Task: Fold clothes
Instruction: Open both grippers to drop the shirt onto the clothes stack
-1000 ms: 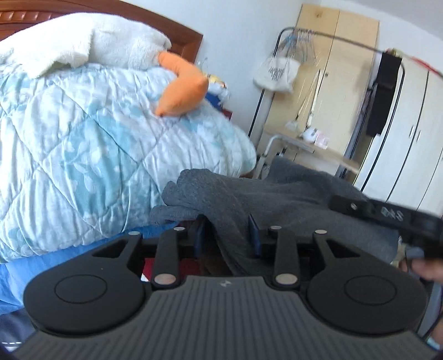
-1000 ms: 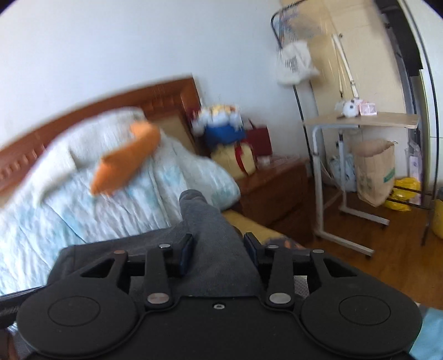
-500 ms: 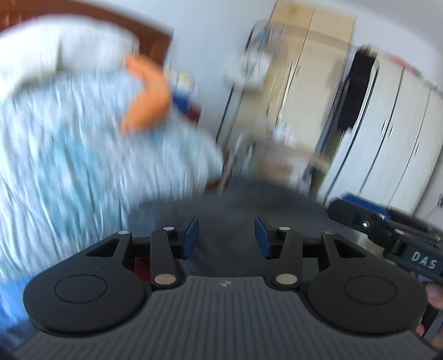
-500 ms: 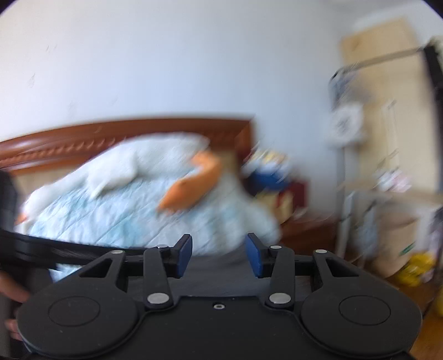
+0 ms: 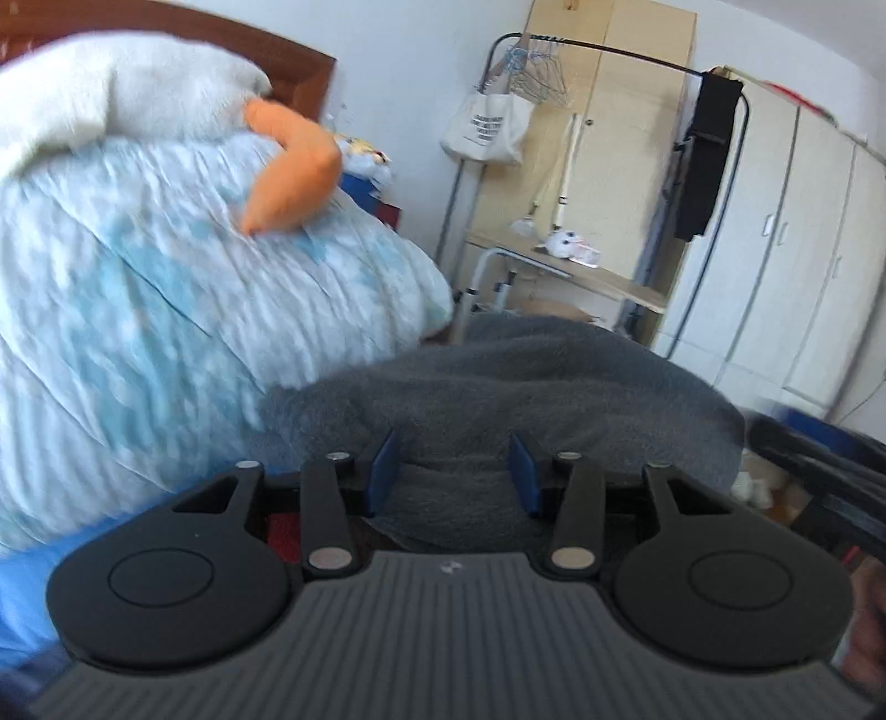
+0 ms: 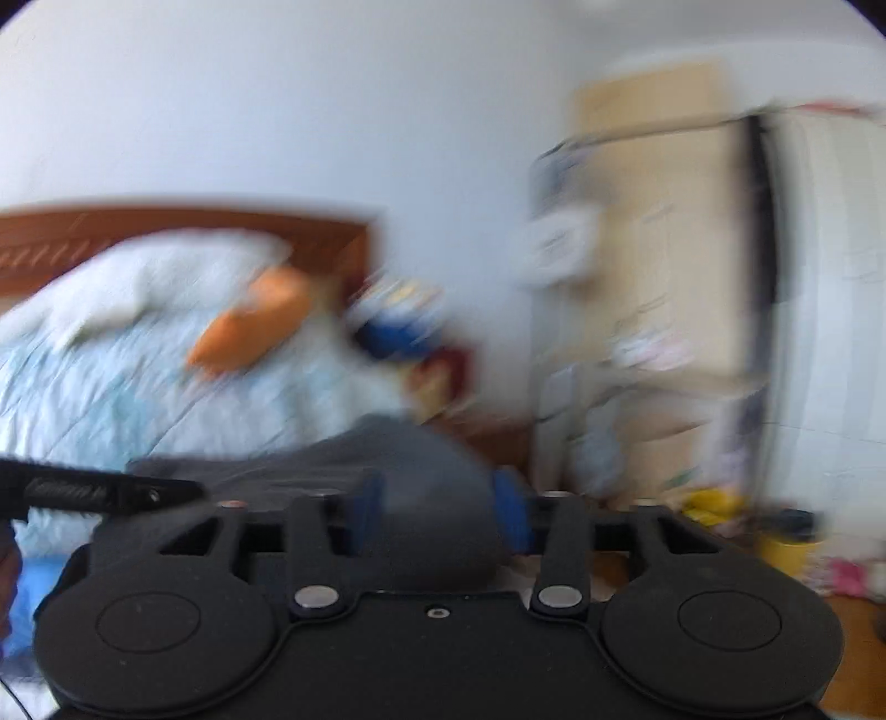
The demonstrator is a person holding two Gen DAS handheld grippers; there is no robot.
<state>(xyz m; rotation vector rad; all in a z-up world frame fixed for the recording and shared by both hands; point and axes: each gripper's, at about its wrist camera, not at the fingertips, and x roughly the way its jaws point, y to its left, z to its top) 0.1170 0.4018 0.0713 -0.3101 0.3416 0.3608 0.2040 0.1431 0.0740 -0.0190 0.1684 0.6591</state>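
Since a sec ago both grippers have let go of the grey garment (image 5: 498,382): their blue pads, which were pinched close on the cloth, now stand wide apart. Left gripper (image 5: 453,471) has its jaws open, grey fabric lying between and below the pads, no grip on it. Right gripper (image 6: 437,515) is also open, the garment (image 6: 387,465) bunched in front of and between its pads; this view is heavily motion-blurred, so contact w/ the cloth can't be judged.

Garment sits as a rumpled dark-grey mound on the near part of the bed, just beside the pale blue quilt (image 5: 166,288), touching its lower edge. On top of the quilt lies an orange plush piece (image 5: 293,171) (part of a white soft toy (image 5: 111,94), it seems), w/ a brown wooden headboard (image 5: 310,72) behind.

Right side of the left view: a black clothes rail (image 5: 609,47) w/ wire hangers, a white tote bag (image 5: 487,130) hanging from it, a small table (image 5: 581,271) below, and cream wardrobe doors (image 5: 803,249). Part of the other gripper's black body (image 5: 819,476) shows at the right edge.
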